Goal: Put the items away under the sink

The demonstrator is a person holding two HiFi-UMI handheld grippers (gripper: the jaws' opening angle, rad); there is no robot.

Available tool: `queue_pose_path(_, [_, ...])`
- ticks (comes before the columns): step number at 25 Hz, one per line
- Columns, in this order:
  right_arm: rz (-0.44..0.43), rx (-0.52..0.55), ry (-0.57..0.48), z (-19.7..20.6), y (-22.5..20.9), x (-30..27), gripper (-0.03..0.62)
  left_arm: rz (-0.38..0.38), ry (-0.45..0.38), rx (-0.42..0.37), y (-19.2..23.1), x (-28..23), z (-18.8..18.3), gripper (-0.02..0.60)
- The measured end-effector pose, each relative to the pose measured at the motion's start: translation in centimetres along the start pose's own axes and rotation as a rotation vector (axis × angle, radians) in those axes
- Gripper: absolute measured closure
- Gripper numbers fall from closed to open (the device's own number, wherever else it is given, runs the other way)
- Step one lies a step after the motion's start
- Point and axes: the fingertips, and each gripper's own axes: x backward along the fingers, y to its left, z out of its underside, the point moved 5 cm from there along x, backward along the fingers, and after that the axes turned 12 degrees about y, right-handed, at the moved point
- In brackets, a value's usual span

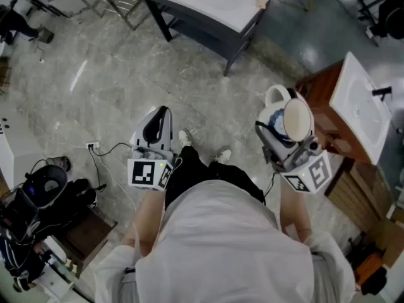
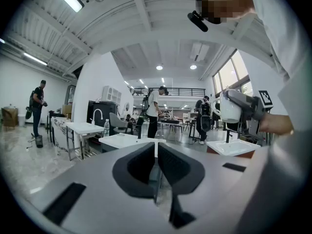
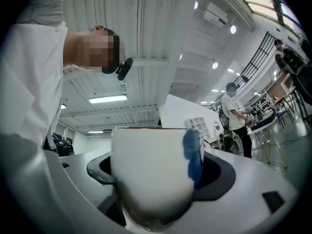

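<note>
Open floor (image 1: pixel 126 74) ahead; sink cabinet (image 1: pixel 320 103) right (dark table (image 1: pixel 208 5) beyond).

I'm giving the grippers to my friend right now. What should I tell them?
Left gripper: jaws together, empty, held low over the floor.
Right gripper: shut on the white mug with a blue mark, up in the air.
The sink on its wooden cabinet stands off to the right.
Done: mug in hand. Left: carry it over and put it under the sink.
</note>
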Motion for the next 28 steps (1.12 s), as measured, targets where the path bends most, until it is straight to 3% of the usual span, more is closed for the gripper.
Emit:
queue_pose_path(6, [0.081, 0.019, 0.044, 0.9, 0.3, 0.0, 0.201, 0.021, -0.018, -0.009, 0.8, 0.8, 0.8, 0.561])
queue_pose_path(13, [0.144, 0.046, -0.006, -0.5, 3.4, -2.2, 0.201, 0.108, -0.035, -0.022, 3.3, 1.9, -0.8, 0.561])
queue_pose_path(18, [0.148, 0.048, -0.016, -0.5, 4.8, -3.5, 0.201, 0.132, -0.028, -0.014, 4.2, 2.1, -0.3, 0.561])
queue_pose_path(23, [0.135, 0.062, 0.0, -1.3, 3.5, -2.4, 0.201, 0.14, -0.037, -0.01, 1.0, 1.2, -0.1, 0.561])
queue_pose_path(28, [0.089, 0.112, 0.038, -0.7, 3.4, -3.9, 0.201, 0.086, -0.03, 0.026, 1.7, 1.1, 1.1, 0.561])
